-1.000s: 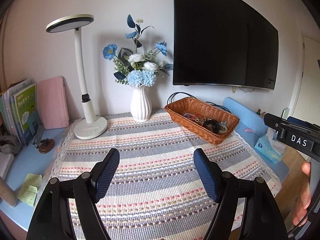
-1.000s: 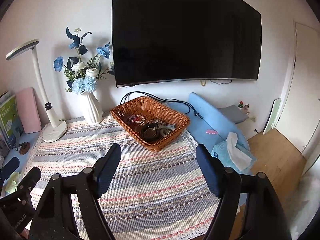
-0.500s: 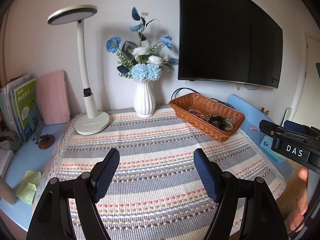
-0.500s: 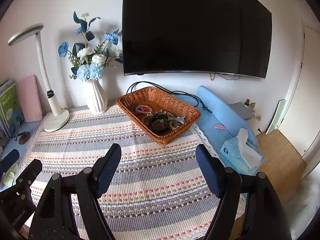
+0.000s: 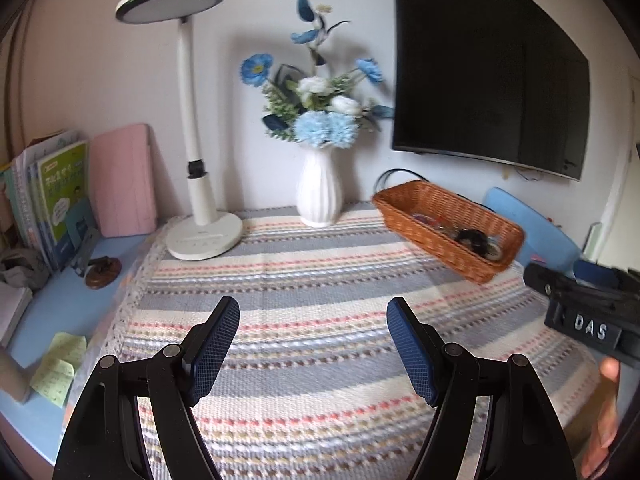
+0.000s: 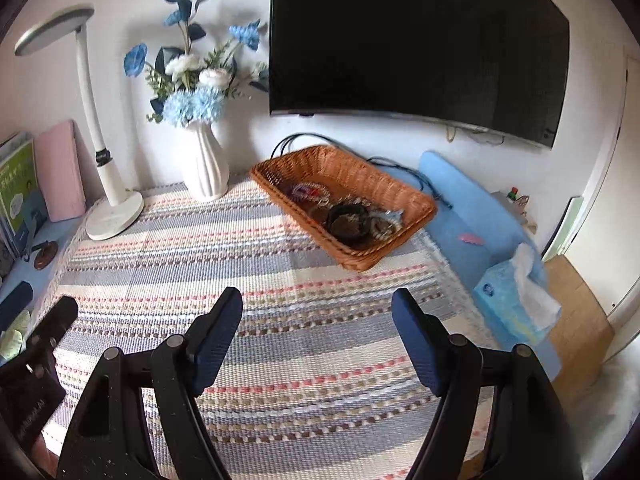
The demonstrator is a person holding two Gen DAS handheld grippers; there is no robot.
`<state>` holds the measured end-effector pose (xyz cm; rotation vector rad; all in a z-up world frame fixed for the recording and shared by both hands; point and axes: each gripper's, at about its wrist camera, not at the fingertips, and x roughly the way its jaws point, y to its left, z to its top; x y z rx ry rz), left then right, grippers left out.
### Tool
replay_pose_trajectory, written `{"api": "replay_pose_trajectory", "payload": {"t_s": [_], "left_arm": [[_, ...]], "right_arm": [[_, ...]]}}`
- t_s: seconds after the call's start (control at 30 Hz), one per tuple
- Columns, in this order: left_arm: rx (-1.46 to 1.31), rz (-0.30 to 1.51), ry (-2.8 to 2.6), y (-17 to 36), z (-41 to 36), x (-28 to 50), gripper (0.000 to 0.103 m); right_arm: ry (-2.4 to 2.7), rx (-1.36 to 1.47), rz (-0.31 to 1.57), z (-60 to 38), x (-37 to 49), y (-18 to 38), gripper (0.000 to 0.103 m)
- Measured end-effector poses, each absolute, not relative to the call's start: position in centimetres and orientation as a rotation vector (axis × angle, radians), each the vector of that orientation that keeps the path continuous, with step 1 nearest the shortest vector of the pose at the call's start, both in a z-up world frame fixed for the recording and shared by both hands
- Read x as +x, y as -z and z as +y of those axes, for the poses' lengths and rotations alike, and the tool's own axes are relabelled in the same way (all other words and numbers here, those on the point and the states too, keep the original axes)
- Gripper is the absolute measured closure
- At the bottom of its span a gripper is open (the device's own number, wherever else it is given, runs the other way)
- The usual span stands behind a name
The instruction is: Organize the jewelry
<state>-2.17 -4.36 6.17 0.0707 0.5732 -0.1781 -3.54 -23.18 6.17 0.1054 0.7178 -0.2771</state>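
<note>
A brown wicker basket (image 6: 384, 184) stands at the back right of the striped cloth, also in the left wrist view (image 5: 424, 220). It holds a heap of jewelry: a dark bangle (image 6: 347, 220), beaded bracelets (image 6: 308, 192) and more I cannot make out. My left gripper (image 5: 312, 340) is open and empty, low over the cloth's front. My right gripper (image 6: 316, 332) is open and empty, in front of the basket and well short of it. The right gripper's body (image 5: 584, 312) shows at the left view's right edge.
A white vase of blue flowers (image 6: 206, 164) and a white desk lamp (image 6: 114, 216) stand at the back. Books and a pink case (image 5: 124, 184) lean at left. A tissue pack (image 6: 516, 304) lies right of the cloth. A black TV (image 6: 416, 40) hangs above.
Both grippers have drifted forward toward the table and turned a little; the basket, vase and lamp look closer and shifted right. Both jaws stay open and empty.
</note>
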Motion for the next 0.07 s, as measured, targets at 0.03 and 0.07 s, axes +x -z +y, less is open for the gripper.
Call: {"api": "replay_pose_trajectory", "payload": {"t_s": [0.03, 0.07], "left_arm": [[0.068, 0.594, 0.176, -5.78, -4.16, -1.46, 0.026], [0.074, 0.625, 0.165, -5.17, -3.9, -0.5, 0.026]], "right_arm": [[0.272, 0.113, 0.728, -23.06, -3.07, -5.52, 0.025], [0.265, 0.123, 0.739, -22.94, -2.6, -4.78, 0.025]]}}
